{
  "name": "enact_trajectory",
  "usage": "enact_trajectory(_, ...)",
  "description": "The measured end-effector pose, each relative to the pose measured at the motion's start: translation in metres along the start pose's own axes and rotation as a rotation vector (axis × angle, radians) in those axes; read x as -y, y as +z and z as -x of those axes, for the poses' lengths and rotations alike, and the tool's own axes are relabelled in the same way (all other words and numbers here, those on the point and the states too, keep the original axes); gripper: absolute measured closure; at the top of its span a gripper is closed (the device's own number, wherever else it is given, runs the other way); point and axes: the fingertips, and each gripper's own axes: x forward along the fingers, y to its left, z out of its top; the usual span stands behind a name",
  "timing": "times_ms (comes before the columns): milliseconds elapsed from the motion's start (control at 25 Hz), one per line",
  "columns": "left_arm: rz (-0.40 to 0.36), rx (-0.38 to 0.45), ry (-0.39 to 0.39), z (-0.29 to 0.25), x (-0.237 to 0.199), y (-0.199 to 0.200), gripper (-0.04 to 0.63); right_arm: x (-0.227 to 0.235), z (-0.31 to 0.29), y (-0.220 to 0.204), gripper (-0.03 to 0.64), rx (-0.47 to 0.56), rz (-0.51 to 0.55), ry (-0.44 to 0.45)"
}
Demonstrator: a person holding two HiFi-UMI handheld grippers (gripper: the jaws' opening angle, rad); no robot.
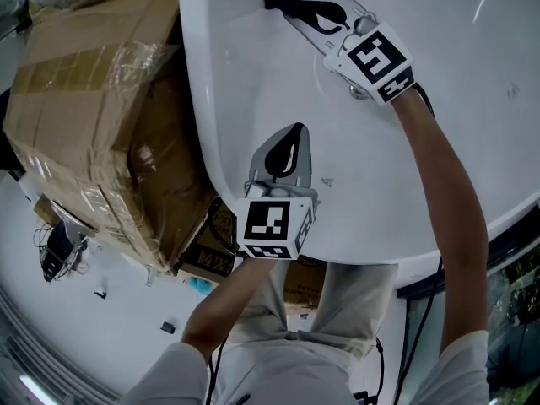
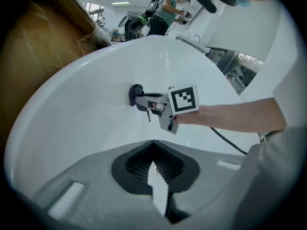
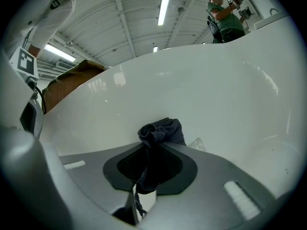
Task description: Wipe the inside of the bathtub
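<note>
Right tongs [image 1: 294, 5] gripping cloth [image 3: 160, 131] on white bathtub [image 1: 472, 99], cardboard boxes [image 1: 93, 99] beside

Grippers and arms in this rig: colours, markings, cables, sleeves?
The left gripper and right gripper have grey bodies and black ribbed pads; each carries a white cube with black square markers. A black cable runs from the right gripper beside the forearm. The sleeves are short, white.

Bright overhead tube light [image 3: 164, 6]; soft sheen on bathtub [image 3: 216, 90]; fisheye edges dark, warped.
</note>
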Motion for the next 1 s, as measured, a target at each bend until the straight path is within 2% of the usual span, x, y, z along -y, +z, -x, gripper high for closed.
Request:
enact_trajectory(520, -0.009, -0.006, 0.009, 0.008, -0.002, -0.005, 0.595, -0.039, 0.003, -0.018, 0.571, -0.027, -0.028, 0.077)
enact_trajectory(1000, 0.02, 0.004, 0.026, 0.015, -0.003, -0.014, 0.595, -0.096, 0.008, -0.044, 0.571, -0.086, -0.009, 0.199)
